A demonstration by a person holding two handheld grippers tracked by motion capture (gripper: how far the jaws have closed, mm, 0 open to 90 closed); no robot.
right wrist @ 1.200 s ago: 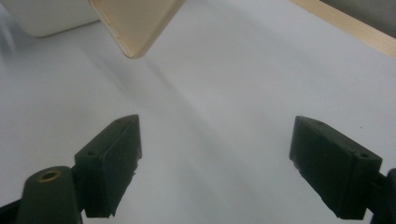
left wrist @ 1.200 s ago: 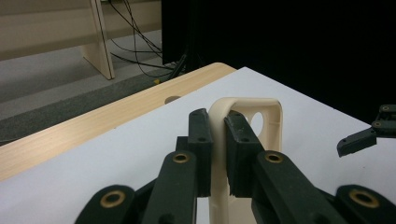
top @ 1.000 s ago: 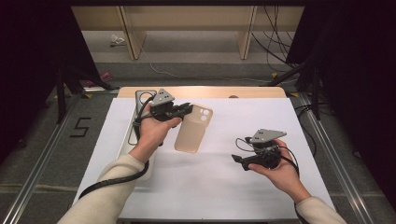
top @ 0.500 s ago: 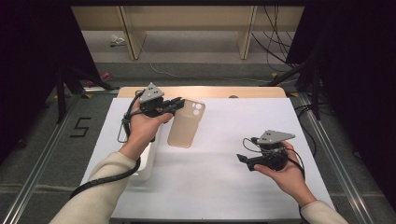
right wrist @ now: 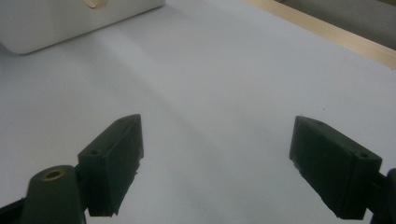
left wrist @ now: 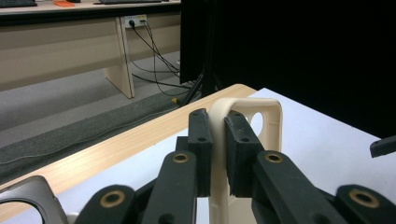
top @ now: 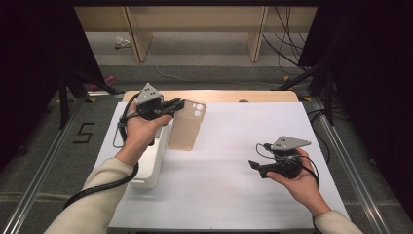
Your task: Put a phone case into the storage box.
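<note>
The left tool (top: 176,104) pinches the beige phone case (top: 186,126) by its edge, lifted beside the white box (top: 148,168); placing it remains. The right tool (top: 254,165), spread, waits empty over the surface (top: 229,195).

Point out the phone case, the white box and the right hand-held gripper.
phone case (top: 184,130): high view, middle of its beige back.
white box (top: 148,168): high view, its top face near the front end.
right hand-held gripper (right wrist: 217,163): right gripper view, midway between its open jaws.

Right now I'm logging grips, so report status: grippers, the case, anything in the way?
Left gripper shut on phone case, held off table. Right gripper open, empty. White box beside left forearm.
</note>
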